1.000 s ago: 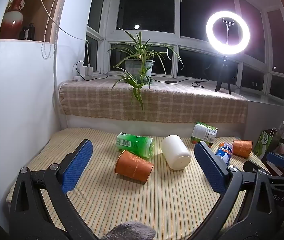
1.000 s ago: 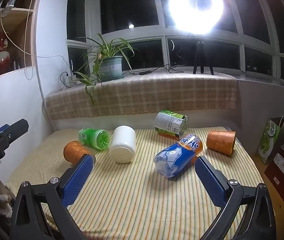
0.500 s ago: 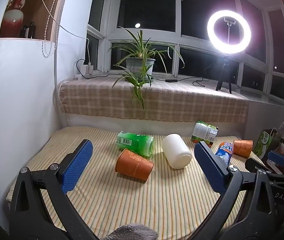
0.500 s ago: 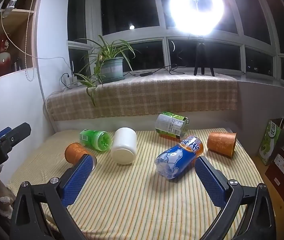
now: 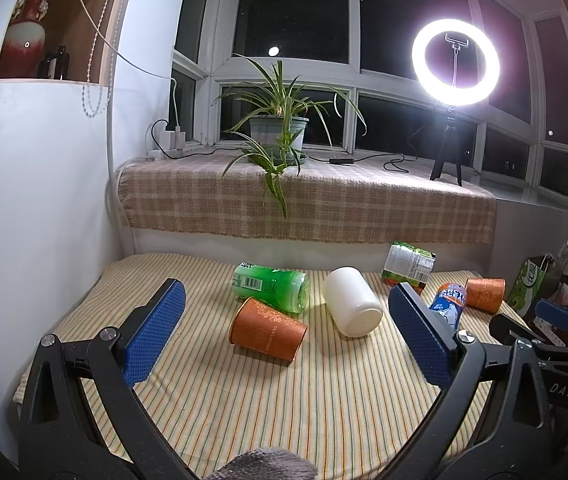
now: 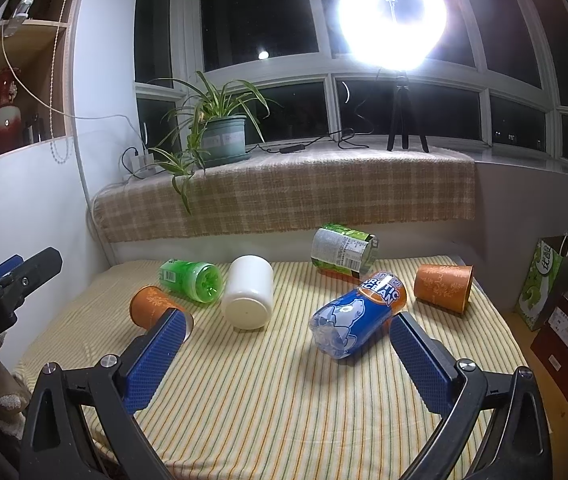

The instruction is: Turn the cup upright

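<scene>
Currently both the left gripper (image 5: 286, 322) and right gripper (image 6: 284, 346) gape empty above 2 toppled orange cups (image 5: 267, 329).

My ring light (image 5: 455, 65) on the windowsill is the main source; in my right view it blooms into a white blur (image 6: 392, 19), hiding its shape. The windows are black with night. Objects cast soft shadows toward me on the striped cloth (image 6: 284, 392). Fisheye bends the edges, and the corners go dark
</scene>
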A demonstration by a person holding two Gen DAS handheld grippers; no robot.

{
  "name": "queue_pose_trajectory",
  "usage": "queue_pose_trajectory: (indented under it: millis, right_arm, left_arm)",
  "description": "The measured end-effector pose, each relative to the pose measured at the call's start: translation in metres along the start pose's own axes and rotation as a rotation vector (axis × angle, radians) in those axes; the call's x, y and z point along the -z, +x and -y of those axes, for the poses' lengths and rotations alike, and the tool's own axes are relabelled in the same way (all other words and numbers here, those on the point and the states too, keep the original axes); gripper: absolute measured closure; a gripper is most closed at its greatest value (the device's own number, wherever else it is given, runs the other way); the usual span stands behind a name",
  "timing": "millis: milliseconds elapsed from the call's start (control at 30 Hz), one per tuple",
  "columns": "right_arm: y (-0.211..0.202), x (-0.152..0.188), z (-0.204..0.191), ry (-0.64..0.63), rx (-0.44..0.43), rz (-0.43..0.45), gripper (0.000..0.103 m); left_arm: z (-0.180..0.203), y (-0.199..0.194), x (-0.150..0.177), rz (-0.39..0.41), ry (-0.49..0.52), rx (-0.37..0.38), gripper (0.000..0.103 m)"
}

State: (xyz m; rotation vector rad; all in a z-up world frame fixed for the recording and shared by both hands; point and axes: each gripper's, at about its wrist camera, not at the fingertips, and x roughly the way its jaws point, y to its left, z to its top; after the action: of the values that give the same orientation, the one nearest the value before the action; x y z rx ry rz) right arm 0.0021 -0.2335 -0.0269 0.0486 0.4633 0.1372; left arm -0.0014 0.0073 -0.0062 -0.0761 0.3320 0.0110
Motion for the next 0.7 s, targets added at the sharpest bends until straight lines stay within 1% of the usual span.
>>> queue_pose_trajectory:
  millis: [333, 700]
  right_arm:
    - [0.0019, 0.0003, -0.0016, -0.006, -0.007, -0.007, 0.0]
    - [0.0053, 0.0009, -0.0034, -0.004, -0.013, -0.016, 0.0]
  left_arm:
    - [-0.0024, -0.0002, 0.0054, 0.002, -0.005, -0.003, 0.0]
    - [-0.0012, 0.0003, 0.0036, 0.0, -0.003, -0.003, 0.0]
